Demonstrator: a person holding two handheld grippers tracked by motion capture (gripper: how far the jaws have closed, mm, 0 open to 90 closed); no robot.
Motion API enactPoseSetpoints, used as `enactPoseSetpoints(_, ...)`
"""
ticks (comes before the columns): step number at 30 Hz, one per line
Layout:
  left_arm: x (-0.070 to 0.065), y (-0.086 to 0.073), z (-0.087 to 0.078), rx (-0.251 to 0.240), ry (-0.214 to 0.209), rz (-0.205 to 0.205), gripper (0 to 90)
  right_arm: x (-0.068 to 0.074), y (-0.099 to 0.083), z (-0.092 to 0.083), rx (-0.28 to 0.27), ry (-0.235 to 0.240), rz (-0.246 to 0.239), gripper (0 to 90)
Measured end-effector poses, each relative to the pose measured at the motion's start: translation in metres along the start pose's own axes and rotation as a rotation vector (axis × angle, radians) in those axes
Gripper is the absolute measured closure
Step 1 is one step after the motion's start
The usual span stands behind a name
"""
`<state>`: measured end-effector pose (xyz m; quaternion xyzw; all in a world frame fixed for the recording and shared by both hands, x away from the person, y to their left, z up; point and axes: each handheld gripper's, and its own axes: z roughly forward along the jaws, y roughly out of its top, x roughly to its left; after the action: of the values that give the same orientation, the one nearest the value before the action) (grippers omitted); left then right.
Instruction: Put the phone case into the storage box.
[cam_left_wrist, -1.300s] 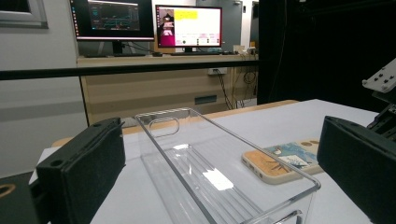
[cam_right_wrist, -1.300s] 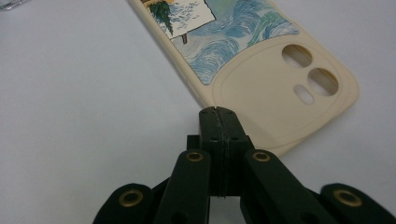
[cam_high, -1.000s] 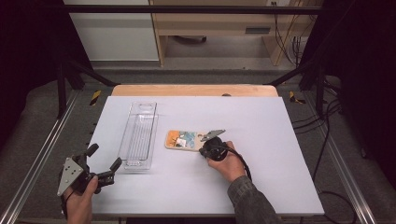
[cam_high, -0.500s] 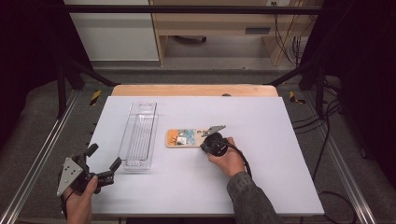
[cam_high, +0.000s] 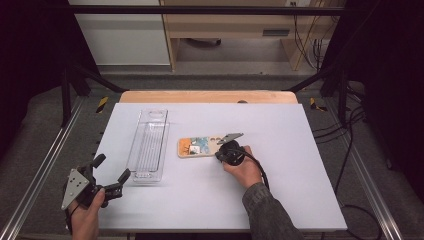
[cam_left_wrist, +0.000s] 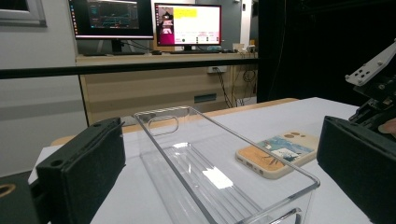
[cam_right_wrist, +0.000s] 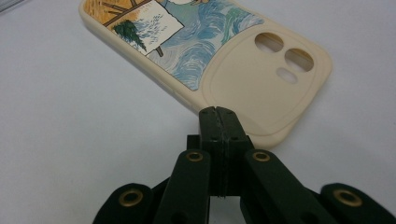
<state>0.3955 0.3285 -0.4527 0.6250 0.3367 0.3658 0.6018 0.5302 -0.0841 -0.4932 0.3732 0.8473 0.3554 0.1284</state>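
A white tabletop (cam_high: 280, 200) seen from above, with a person's two hands coming in from the near edge, each holding a two-jaw gripper

A cream phone case (cam_high: 199, 147) printed with a painted blue and orange scene lies flat near the middle of the tabletop, back side up, its camera cut-outs toward the right. The right gripper (cam_high: 226, 152) sits at that end. In the right gripper view its black jaws are pressed together with nothing between them, and their joined tip (cam_right_wrist: 217, 114) rests at the case's (cam_right_wrist: 224, 56) lower rim near the cut-outs. Closed and held low, the tip looks placed to nudge or slide the case along the surface rather than to pinch it, perhaps toward the tray on its left

A clear plastic tray (cam_high: 149, 145), long and narrow, lies just left of the case, apart from it, its length running away from the person. It is empty, so it reads as the place waiting to receive the case

The left gripper (cam_high: 107, 172) hovers at the near left corner with its jaws spread wide, holding nothing, near the tray's closest end, likely ready to steady it
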Motion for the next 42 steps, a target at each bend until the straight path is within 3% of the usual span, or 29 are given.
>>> enactPoseSetpoints(42,0.0006,0.0002,-0.0008,-0.002,-0.006,-0.010,0.9,-0.0094,0.0087,0.0088,-0.029,-0.036,0.010,90.0)
